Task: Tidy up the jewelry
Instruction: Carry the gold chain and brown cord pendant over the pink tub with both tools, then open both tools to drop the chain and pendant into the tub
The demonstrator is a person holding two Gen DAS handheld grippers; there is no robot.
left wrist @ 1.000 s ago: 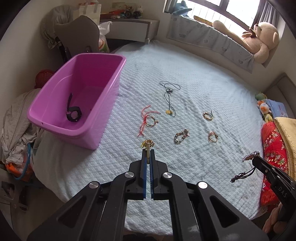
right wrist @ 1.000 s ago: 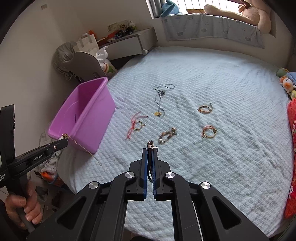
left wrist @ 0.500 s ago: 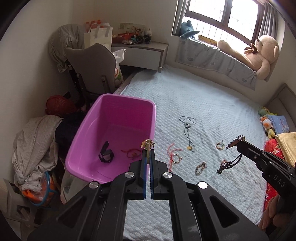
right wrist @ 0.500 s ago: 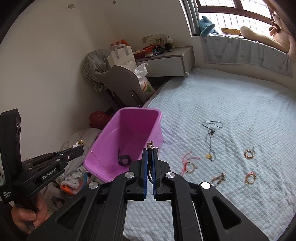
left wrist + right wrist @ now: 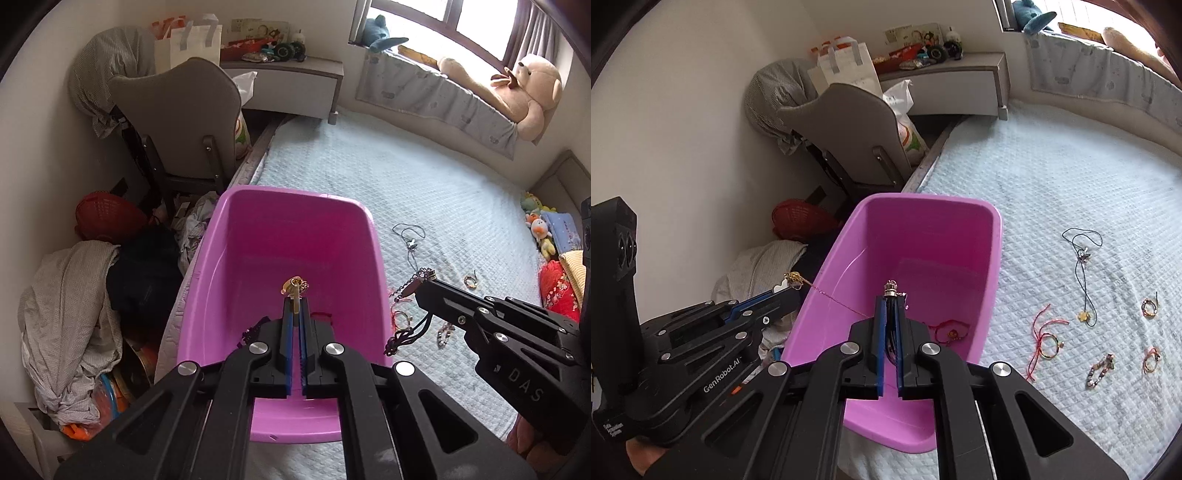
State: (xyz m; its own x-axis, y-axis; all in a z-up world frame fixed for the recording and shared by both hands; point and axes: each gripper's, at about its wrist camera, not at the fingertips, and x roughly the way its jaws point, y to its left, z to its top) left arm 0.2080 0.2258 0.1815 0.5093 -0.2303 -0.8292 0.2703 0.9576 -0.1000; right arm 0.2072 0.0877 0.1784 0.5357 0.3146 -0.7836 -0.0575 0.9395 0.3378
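Observation:
A purple bin [image 5: 236, 236] [image 5: 991, 236] stands at the bed's left edge. My left gripper [image 5: 295, 299] [image 5: 792, 286] is shut on a gold chain necklace [image 5: 293, 286] [image 5: 831, 297] and holds it over the bin. My right gripper [image 5: 891, 301] [image 5: 424, 282] is shut on a dark cord necklace with a metal clasp [image 5: 890, 290] [image 5: 410, 332], above the bin's right rim. A red bracelet [image 5: 951, 328] lies inside the bin. Several bracelets [image 5: 1049, 343] and a black cord necklace [image 5: 1084, 258] lie on the bed.
The light blue quilted bed [image 5: 1071, 166] stretches right. A grey chair [image 5: 177, 110], a red basket [image 5: 103, 218] and a pile of clothes [image 5: 66, 317] fill the floor left of the bin. Stuffed toys [image 5: 539, 229] sit at the bed's right edge.
Both grippers have moved left from over the bed to above the purple bin, each still holding its necklace.

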